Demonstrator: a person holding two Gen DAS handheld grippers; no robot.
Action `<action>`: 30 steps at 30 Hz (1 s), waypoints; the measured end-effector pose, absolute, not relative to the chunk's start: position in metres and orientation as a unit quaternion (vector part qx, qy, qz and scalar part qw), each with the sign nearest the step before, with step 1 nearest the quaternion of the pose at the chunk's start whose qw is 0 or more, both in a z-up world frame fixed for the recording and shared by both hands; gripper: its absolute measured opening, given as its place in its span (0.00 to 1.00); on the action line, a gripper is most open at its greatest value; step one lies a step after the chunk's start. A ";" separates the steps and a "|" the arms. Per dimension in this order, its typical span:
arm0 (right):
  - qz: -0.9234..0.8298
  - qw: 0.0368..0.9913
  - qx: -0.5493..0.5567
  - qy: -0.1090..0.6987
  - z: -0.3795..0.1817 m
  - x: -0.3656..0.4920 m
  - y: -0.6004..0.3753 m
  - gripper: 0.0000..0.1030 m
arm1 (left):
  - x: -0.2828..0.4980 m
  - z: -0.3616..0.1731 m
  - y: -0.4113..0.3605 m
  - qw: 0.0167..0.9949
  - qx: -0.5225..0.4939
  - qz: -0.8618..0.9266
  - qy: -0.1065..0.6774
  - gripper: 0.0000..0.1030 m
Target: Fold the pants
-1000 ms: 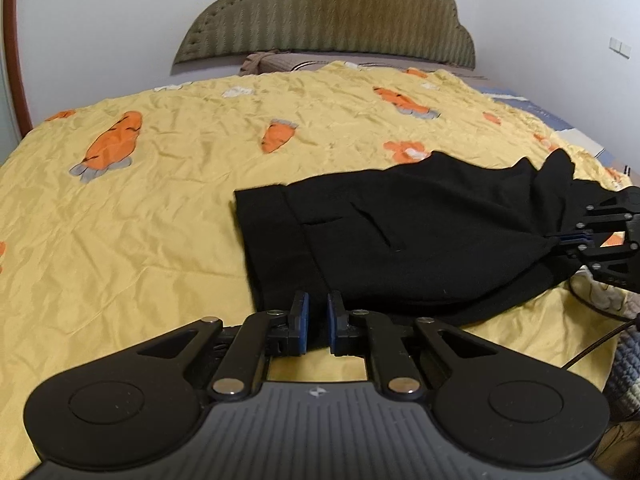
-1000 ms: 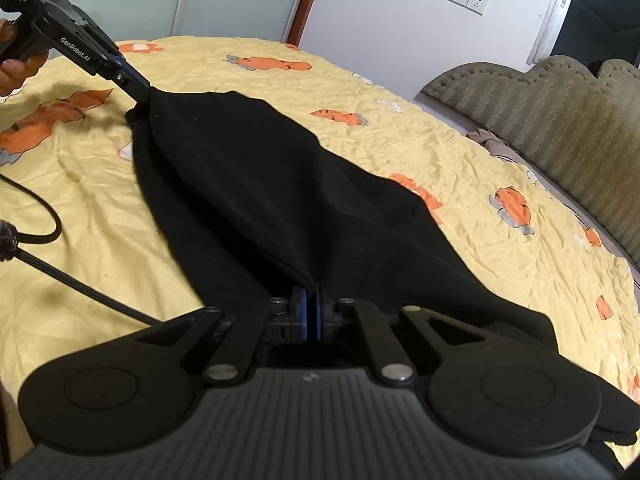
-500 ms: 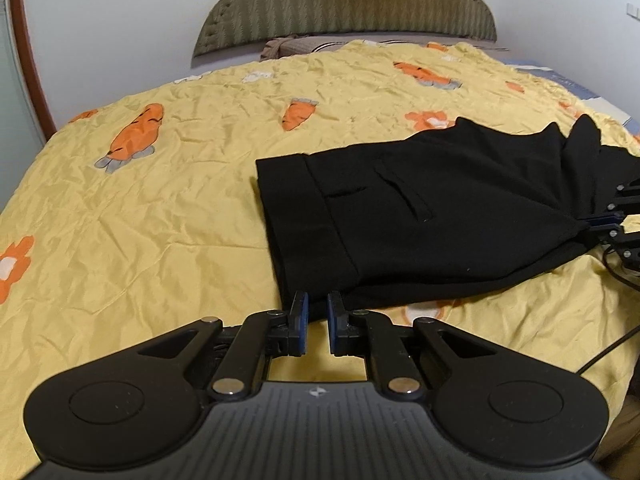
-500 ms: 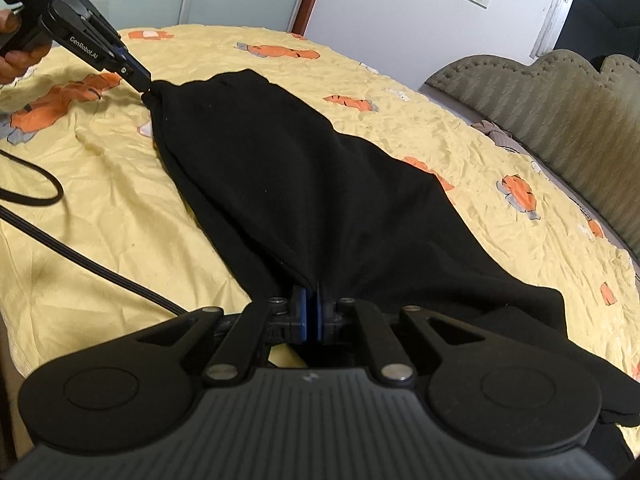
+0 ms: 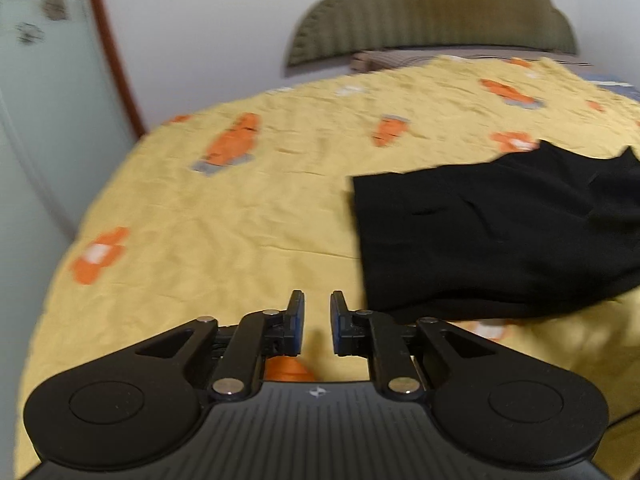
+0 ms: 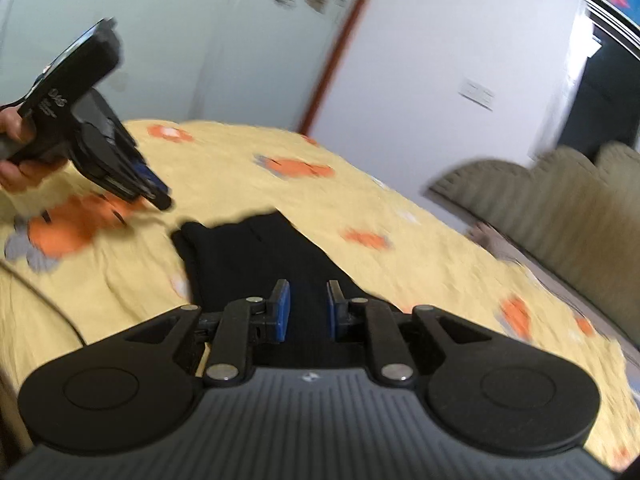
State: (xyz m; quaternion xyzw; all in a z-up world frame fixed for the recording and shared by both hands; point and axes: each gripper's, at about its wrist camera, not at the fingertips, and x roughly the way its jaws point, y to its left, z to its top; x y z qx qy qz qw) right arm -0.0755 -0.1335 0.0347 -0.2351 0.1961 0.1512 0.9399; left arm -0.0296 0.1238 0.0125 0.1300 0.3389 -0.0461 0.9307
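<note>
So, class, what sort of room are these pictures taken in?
Most likely a bedroom: a bed with a yellow carrot-print bedspread, a padded headboard against the wall, and black pants lying on it.

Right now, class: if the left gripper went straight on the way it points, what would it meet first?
Most likely the yellow bedspread. The left gripper, jaws opening with nothing between them, points down at bare cover; the black pants lie off to its right.

A bed [image 5: 248, 216] carries everything, covered by a wrinkled yellow bedspread [image 6: 224, 168] printed with orange carrot shapes. Black pants [image 5: 500, 240] lie folded flat directly on the bedspread, toward its near edge. A striped pillow [image 5: 400, 58] rests against the headboard [image 5: 432, 12].
</note>
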 end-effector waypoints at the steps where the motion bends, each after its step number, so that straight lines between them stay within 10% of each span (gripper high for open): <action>1: 0.159 0.936 -0.245 0.195 0.030 -0.067 -0.119 0.15 | -0.031 0.013 0.125 0.931 0.139 -0.029 0.335 0.29; 4: 0.181 0.922 -0.282 0.194 0.012 -0.046 -0.075 0.15 | -0.033 0.014 0.128 0.933 0.168 0.017 0.317 0.80; 5: 0.187 0.918 -0.290 0.195 0.006 -0.042 -0.065 0.15 | -0.036 0.015 0.128 0.936 0.177 0.030 0.301 0.83; 30: 0.176 0.889 -0.365 0.213 -0.036 -0.017 -0.006 0.06 | -0.026 0.018 0.129 0.929 0.190 0.071 0.310 0.84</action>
